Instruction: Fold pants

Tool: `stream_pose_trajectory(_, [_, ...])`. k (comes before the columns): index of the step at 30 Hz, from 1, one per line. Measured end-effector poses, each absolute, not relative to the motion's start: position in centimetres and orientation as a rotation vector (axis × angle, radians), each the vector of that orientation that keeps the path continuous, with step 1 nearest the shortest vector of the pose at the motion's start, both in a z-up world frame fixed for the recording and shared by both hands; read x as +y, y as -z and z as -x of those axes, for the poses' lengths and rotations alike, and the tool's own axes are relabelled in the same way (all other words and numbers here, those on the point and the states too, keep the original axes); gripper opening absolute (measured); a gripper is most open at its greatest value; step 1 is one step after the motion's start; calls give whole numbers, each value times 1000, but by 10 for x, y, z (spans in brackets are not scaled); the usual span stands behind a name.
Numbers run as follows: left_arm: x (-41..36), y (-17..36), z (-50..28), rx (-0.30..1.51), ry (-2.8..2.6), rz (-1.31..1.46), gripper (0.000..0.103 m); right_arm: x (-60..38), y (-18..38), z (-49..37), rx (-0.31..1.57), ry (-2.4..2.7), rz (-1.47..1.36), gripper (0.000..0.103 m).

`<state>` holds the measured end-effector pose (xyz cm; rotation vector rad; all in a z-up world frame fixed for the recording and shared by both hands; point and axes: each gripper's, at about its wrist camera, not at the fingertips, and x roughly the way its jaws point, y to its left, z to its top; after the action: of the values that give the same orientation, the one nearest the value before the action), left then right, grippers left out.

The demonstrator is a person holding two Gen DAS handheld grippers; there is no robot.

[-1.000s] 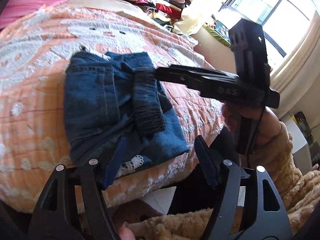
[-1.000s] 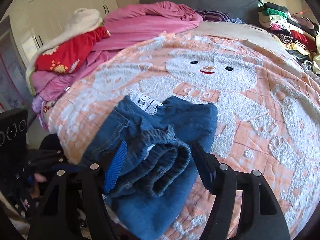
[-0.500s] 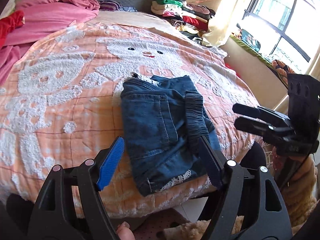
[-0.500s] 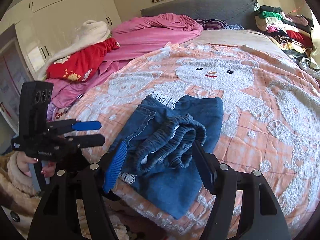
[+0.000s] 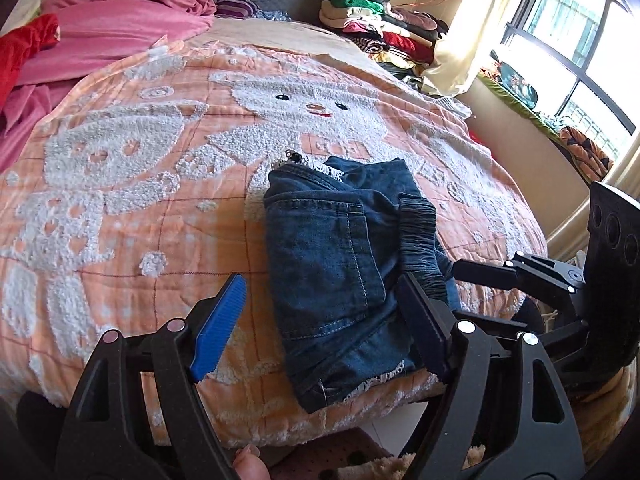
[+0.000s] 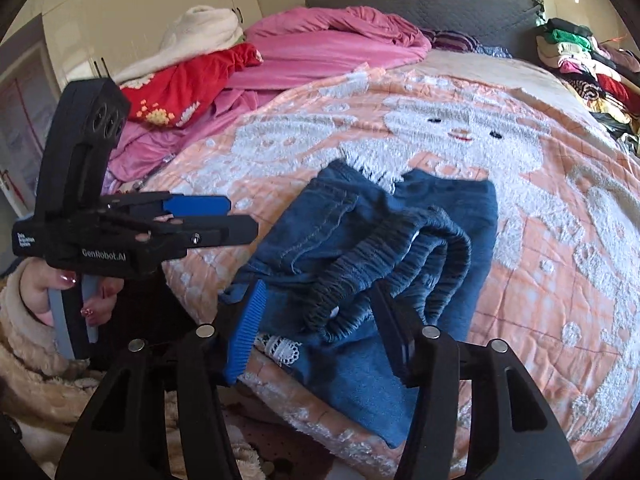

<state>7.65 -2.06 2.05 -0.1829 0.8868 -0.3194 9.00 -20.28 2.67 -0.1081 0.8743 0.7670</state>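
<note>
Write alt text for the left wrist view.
Folded blue jeans lie near the front edge of a peach bear-patterned bedspread, beyond the open, empty left gripper. The right gripper reaches in from the right, near their elastic waistband.

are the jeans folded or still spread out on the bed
Folded: the jeans lie as a compact layered bundle near the bedspread's edge, elastic waistband doubled on top.

Dk blue denim pants (image 5: pixel 340 264), peach bedspread (image 5: pixel 132 216) w/ white bears, pink blanket (image 5: pixel 120 24), red garment (image 6: pixel 192 80)
</note>
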Motion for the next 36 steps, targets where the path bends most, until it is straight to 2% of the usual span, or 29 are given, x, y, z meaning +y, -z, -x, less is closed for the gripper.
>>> stream_pose_trajectory(2, [-23, -14, -82, 900, 307, 175, 70, -201, -15, -91, 907, -744, 135, 46])
stream_pose_trajectory(11, [-30, 12, -96, 959, 308, 169, 70, -213, 22, -84, 1004, -687, 128, 45])
stream_pose_trajectory(18, [-29, 14, -96, 955, 293, 166, 71, -232, 8, -76, 957, -682, 44, 47])
stream_pose_trajectory(20, [-28, 12, -96, 948, 289, 161, 73, -244, 1, -77, 929, -652, 14, 56])
stream_pose_trajectory(22, [-27, 13, -97, 945, 279, 151, 74, -256, -3, -81, 911, -616, -11, 60])
stream_pose_trajectory(28, [-25, 20, -104, 950, 259, 154, 78, -277, 2, -107, 940, -548, -79, 61])
stream_pose_trajectory(31, [-25, 23, -108, 953, 261, 166, 82, -282, 6, -116, 955, -548, -115, 70])
stream_pose_trajectory(36, [-24, 30, -117, 963, 275, 187, 84, -278, 14, -131, 984, -578, -158, 71])
